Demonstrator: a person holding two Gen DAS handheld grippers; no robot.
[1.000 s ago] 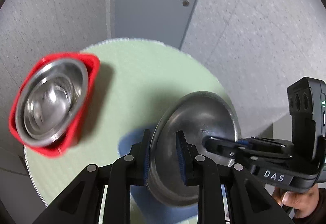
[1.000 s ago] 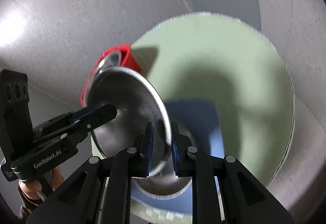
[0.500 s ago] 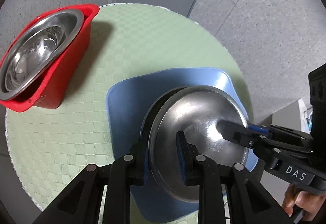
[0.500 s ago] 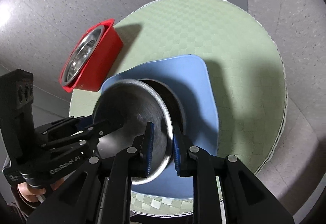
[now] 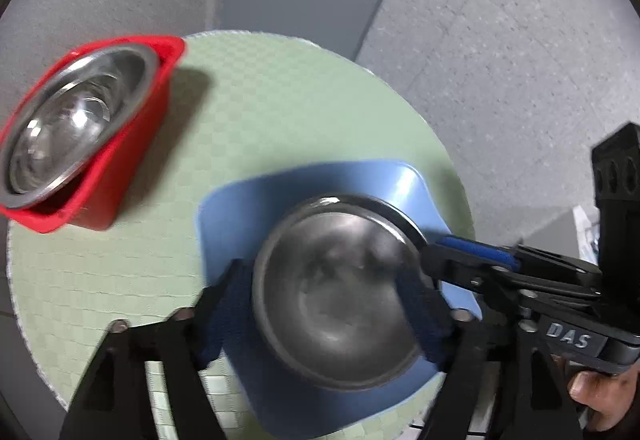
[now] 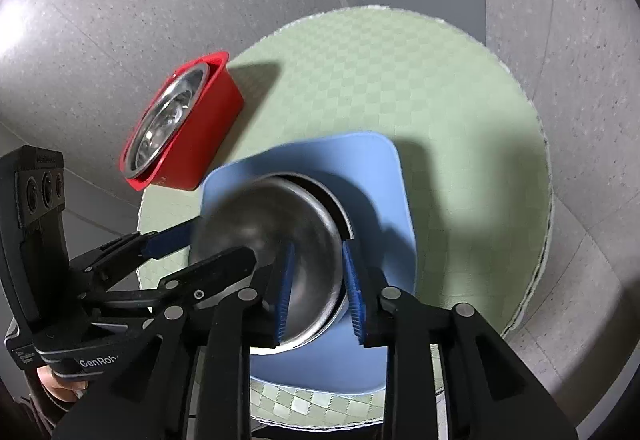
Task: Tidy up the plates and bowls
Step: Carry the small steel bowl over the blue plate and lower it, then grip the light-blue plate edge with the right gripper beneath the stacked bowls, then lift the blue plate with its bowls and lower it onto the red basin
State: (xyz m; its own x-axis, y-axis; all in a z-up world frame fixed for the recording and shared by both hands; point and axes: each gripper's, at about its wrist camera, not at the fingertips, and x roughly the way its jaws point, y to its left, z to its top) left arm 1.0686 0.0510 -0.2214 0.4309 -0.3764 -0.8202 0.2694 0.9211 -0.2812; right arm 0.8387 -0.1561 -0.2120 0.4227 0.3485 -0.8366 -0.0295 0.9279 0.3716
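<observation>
Steel bowl (image 5: 340, 292) lies on the blue plate (image 5: 368, 184) at the near side of the round green table (image 5: 280, 112). Left gripper (image 5: 328, 304) and right gripper (image 6: 320, 292) both stand spread, jaws apart around its rim. Red bin (image 5: 132, 160) holding more steel bowls (image 5: 68, 120) sits well apart at the table's left edge

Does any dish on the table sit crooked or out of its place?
Yes. The steel bowl in the red tub sits tilted, one side of its rim riding on the tub's edge. The other bowl, on the blue plate, is too blurred to judge.
</observation>
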